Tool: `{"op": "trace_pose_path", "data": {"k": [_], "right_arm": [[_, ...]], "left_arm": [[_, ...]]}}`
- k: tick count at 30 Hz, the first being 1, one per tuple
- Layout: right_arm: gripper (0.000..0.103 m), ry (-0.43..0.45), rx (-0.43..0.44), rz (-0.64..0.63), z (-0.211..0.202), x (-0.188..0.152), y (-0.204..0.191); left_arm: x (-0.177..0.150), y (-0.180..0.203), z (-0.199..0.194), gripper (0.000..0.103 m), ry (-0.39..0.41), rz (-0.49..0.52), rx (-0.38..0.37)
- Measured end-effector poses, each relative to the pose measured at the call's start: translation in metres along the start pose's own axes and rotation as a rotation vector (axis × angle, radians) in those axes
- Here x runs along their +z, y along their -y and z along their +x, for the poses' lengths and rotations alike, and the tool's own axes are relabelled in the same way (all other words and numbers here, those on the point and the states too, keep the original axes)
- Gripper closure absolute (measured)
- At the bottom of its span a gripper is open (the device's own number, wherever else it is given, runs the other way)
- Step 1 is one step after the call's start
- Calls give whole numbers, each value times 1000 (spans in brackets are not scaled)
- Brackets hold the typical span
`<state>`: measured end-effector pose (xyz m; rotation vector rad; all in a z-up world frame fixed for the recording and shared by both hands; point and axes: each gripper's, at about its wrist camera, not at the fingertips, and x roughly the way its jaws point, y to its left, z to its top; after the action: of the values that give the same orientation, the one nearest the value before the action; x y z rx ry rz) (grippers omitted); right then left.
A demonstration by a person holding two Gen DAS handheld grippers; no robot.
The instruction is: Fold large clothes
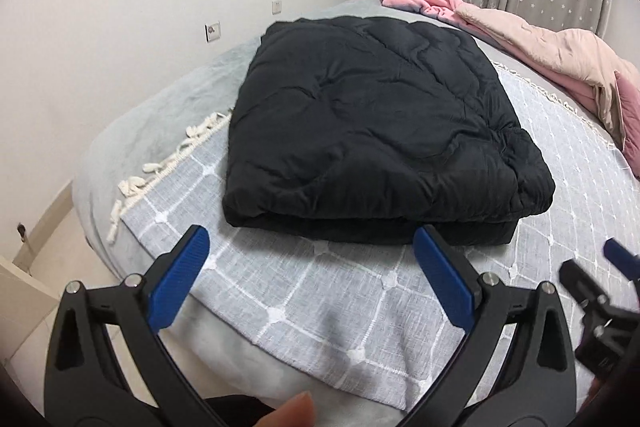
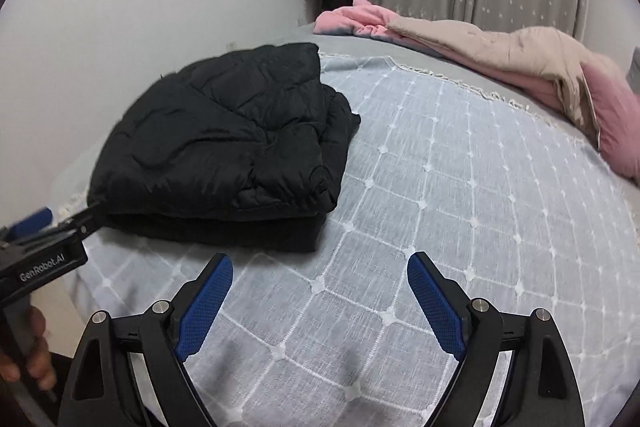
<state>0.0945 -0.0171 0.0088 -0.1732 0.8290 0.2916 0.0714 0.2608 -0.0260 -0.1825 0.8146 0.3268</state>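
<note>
With the left gripper [image 1: 310,255] and the right gripper [image 2: 318,281] both spread wide and holding nothing, the folded black jacket [image 1: 372,131] sits mid-frame on the checked blanket [image 2: 460,187], and its puffy, slick layers may spring apart if nudged carelessly

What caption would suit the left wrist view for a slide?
Open left gripper hovers before a folded black padded jacket on a checked grey throw; pink bedding behind.
</note>
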Motion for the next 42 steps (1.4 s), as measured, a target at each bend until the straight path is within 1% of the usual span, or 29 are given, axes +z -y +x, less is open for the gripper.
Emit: {"op": "trace_pose_path", "data": {"k": [3, 5, 10, 15, 24, 30, 42], "right_arm": [[13, -26, 13, -11, 9, 0, -4], [13, -40, 2, -25, 14, -2, -6], [13, -56, -17, -30, 20, -5, -2], [13, -50, -22, -16, 20, -4, 1], [13, -48, -29, -15, 21, -4, 2], [13, -51, -31, -9, 23, -5, 4], [13, -52, -29, -25, 23, -6, 0]], "left_arm": [[-1, 2, 6, 1, -20, -2, -2], [-5, 7, 7, 1, -26, 7, 5], [-8, 14, 8, 1, -38, 28, -12], [-11, 17, 7, 1, -45, 31, -17], [-13, 18, 11, 1, -71, 42, 3], [-14, 21, 9, 1, -60, 60, 14], [-14, 20, 7, 1, -63, 59, 20]]}}
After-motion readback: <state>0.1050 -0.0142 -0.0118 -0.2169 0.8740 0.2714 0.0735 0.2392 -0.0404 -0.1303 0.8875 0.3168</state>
